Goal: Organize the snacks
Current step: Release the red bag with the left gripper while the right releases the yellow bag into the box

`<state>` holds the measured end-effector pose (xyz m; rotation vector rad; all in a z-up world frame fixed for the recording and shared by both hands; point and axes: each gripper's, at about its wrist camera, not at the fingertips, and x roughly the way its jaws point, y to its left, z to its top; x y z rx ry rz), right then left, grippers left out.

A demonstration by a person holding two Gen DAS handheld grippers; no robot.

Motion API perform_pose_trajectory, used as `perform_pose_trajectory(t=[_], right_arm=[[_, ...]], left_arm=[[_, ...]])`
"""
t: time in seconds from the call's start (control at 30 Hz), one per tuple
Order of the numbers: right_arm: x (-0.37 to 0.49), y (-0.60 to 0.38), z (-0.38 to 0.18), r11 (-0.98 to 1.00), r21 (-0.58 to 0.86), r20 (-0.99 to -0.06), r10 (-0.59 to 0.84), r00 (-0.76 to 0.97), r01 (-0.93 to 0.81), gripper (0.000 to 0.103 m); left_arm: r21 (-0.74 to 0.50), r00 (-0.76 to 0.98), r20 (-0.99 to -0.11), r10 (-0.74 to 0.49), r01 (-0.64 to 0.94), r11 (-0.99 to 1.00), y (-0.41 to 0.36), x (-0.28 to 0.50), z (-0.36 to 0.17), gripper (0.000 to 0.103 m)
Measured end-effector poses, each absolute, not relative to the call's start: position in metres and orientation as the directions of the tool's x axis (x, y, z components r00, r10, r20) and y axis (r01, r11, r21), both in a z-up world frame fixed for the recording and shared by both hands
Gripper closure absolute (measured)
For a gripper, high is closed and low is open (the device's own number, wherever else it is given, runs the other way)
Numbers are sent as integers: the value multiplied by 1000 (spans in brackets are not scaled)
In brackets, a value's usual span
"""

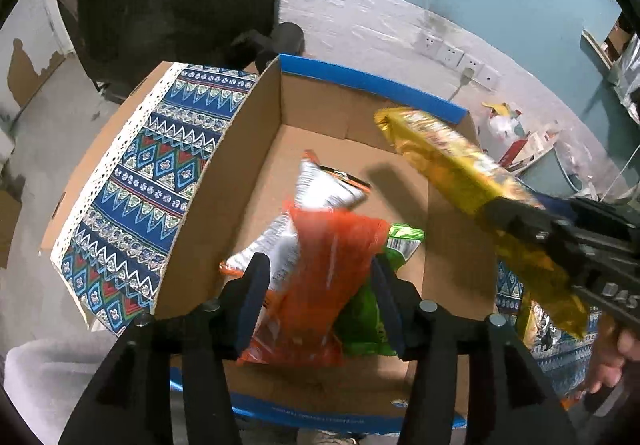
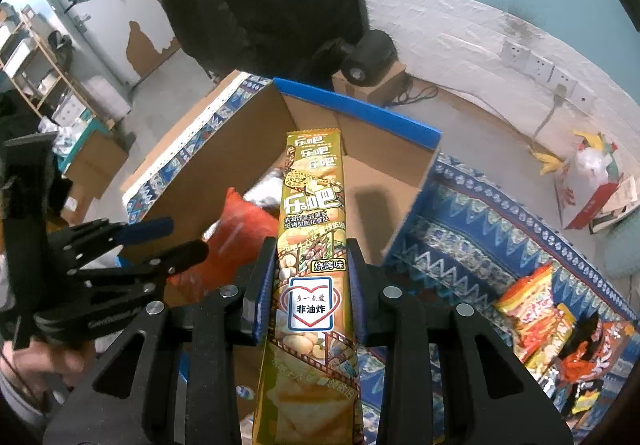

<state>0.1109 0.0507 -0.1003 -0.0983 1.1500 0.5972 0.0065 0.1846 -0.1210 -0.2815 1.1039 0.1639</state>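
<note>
An open cardboard box (image 1: 256,149) with a blue rim stands on a patterned cloth; it also shows in the right wrist view (image 2: 384,189). Inside lie a silver-and-orange bag (image 1: 328,185) and a green bag (image 1: 368,309). My left gripper (image 1: 320,285) is open over the box, and a blurred orange bag (image 1: 324,277) sits between its fingers, apparently loose. My right gripper (image 2: 312,277) is shut on a long yellow snack pack (image 2: 312,245) and holds it over the box's right side; the pack also shows in the left wrist view (image 1: 460,165).
More snack bags (image 2: 540,313) lie on the patterned cloth (image 2: 460,229) to the right of the box. A black speaker on a small carton (image 2: 372,57) stands behind the box. Wall sockets (image 2: 536,65) and a bag of clutter (image 2: 592,177) are far right.
</note>
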Motion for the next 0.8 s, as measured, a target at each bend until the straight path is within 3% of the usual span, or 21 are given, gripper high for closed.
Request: perform_pose_trajectory(t=[0.23,0.4,0.6,0.8], right_arm=[[114,66,-119,845,227,-894,378,240,-484,72],[112,66,-120,841,253,-891,395,223,-479,64],[106,50,-109,852,245,-882,394,260,-462,43],[98,21,-96,870,223,-877,376,298,-440,40]], left_arm=[[-155,457,-889,-16,-269,951,185,3,-115,46],[-158,457,-889,-24,-259,953,180,3,-113,46],[-179,466,-884,-48,-240,954,169,5,-109,42],[-211,464,-880,-98,-198,957,146,11,-108,39]])
